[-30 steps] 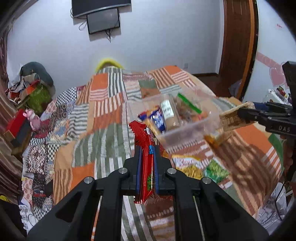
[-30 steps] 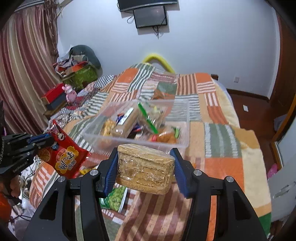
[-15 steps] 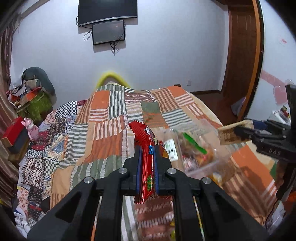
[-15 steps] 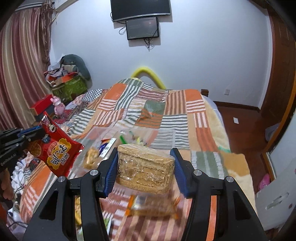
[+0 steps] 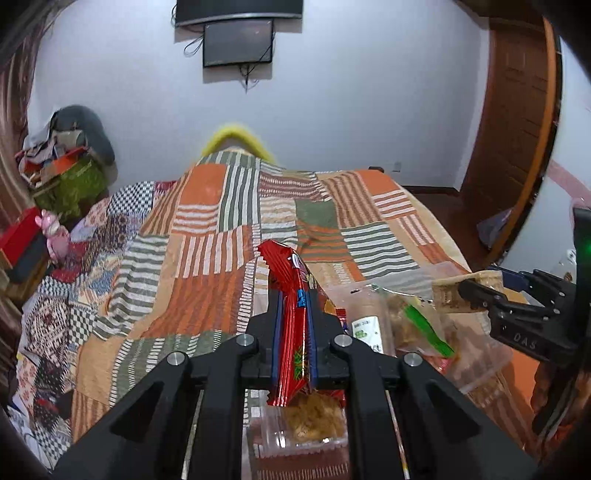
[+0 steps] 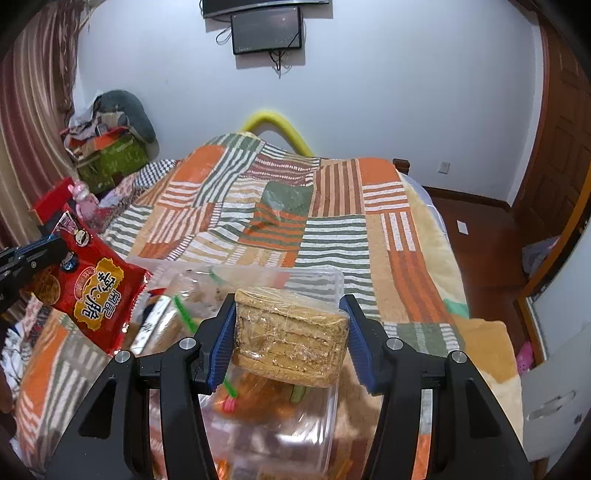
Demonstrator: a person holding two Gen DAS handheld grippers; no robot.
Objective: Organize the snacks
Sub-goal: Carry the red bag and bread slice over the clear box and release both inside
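Observation:
My left gripper (image 5: 294, 295) is shut on a red snack packet (image 5: 291, 332), held upright and edge-on; the right wrist view shows the red packet (image 6: 92, 291) hanging from the left gripper (image 6: 55, 247) at the left. My right gripper (image 6: 290, 317) is shut on a plastic-wrapped stack of brown crackers (image 6: 291, 339). In the left wrist view the right gripper (image 5: 484, 282) holds the cracker stack (image 5: 447, 295) at the right edge. A clear plastic bin (image 6: 317, 275) with several snacks lies right beneath both grippers, seen low right as the bin (image 5: 480, 369).
The bin rests on a bed with a striped patchwork quilt (image 6: 332, 206). A yellow foam tube (image 6: 280, 129) arches at the bed's far end. Piled clothes and boxes (image 6: 107, 147) stand at the left, a wooden door (image 6: 565, 122) at the right, a wall screen (image 6: 266, 33) ahead.
Both grippers moved forward over the bed, each keeping its snack. The bin slid from the middle of each view down under the fingers.

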